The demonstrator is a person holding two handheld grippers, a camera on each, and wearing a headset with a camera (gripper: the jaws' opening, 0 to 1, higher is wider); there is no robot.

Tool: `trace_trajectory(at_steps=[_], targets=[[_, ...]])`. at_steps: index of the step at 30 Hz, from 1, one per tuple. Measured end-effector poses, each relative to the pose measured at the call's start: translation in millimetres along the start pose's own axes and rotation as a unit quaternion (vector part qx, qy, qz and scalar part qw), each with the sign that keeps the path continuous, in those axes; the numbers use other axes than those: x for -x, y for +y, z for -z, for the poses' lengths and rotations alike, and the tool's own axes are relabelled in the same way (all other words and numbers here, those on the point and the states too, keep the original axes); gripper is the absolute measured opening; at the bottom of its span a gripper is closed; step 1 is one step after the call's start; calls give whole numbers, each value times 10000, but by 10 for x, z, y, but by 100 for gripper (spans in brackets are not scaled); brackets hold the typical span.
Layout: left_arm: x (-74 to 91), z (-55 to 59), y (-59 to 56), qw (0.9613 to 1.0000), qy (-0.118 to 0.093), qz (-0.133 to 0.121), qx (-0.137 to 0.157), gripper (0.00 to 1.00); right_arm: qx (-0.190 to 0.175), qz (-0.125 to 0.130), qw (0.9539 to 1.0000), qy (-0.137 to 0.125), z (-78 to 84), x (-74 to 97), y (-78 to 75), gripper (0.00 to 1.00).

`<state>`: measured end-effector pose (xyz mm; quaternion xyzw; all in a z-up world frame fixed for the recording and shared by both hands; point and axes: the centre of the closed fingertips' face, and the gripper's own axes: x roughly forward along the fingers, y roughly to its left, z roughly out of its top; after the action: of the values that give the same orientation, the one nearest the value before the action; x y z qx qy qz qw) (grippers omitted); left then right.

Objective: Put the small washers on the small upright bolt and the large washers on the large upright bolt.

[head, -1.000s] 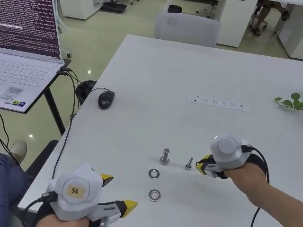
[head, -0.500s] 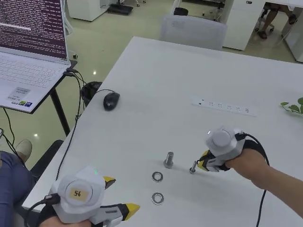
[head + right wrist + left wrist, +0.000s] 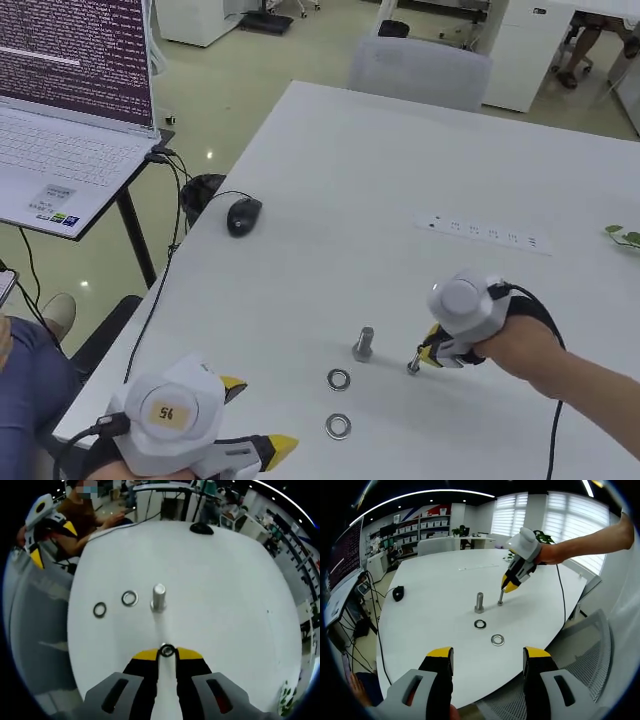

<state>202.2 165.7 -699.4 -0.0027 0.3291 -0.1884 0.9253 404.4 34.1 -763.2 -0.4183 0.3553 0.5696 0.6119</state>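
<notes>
White counter (image 3: 330, 200) lies open beyond the large bolt (image 3: 363, 343), two large washers (image 3: 338, 379) just before it. Your right tool (image 3: 424, 357), pinching a small washer (image 3: 167, 650), has neared the small bolt (image 3: 413, 367) beside it; your left tool (image 3: 488, 652) gapes wide.

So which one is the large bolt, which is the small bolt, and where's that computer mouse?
large bolt (image 3: 363, 342): head view, on the upright shaft.
small bolt (image 3: 500, 598): left gripper view, on the thin shaft.
mouse (image 3: 243, 215): head view, on its rounded top.
</notes>
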Motion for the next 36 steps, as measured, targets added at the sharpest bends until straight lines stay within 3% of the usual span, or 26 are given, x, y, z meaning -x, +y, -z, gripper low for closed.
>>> trace_trajectory(at_steps=[21, 36], targets=[[7, 39, 13, 10000, 13, -24, 57, 55, 59, -81, 9997, 203, 24, -79, -8, 13], [26, 95, 42, 9999, 31, -68, 133, 55, -5, -200, 9987, 458, 124, -314, 25, 13]])
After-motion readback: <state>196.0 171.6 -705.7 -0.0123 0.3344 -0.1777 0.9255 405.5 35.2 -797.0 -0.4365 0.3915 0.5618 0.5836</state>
